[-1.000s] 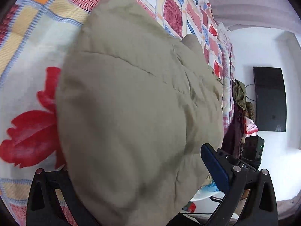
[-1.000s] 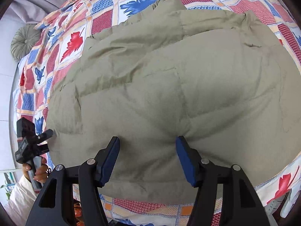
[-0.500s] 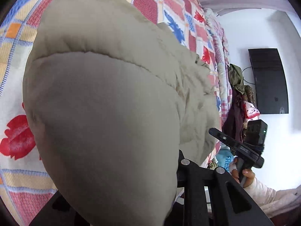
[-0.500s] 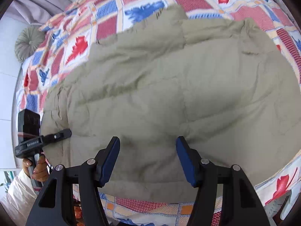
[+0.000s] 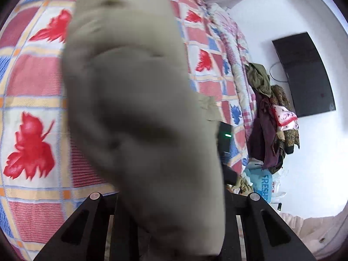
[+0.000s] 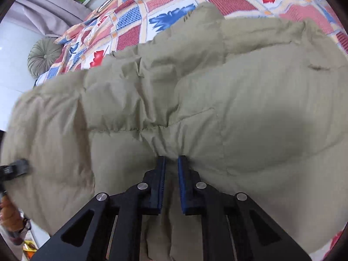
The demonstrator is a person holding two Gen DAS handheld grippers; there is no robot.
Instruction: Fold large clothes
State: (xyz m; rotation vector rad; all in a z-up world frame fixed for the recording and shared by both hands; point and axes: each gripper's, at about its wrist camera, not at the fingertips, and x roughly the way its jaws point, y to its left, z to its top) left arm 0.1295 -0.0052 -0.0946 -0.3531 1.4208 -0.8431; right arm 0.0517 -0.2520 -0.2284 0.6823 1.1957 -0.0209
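A large olive padded jacket [image 6: 239, 100] lies spread on a bed. My right gripper [image 6: 171, 163] is at its near edge, jaws closing, with a bunched fold of the fabric pinched between the blue pads [image 6: 161, 180]. In the left wrist view a blurred end of the jacket [image 5: 139, 108] hangs lifted off the bed, right in front of the lens. My left gripper [image 5: 171, 204] is shut on it, and the cloth hides its fingertips. The left gripper [image 6: 15, 169] also shows at the jacket's left edge in the right wrist view.
The bed carries a patchwork bedspread [image 5: 32, 87] with red and blue leaves. A heap of clothes [image 5: 271, 119] and a wall-mounted black screen [image 5: 304, 76] are past the bed's right side. A round green cushion [image 6: 43, 54] lies at the far left. A hand [image 6: 8, 208] holds the left gripper.
The left gripper closed on the jacket's edge and raised it off the bed. The right gripper's jaws, wide apart before, came together on a fold at the near edge.
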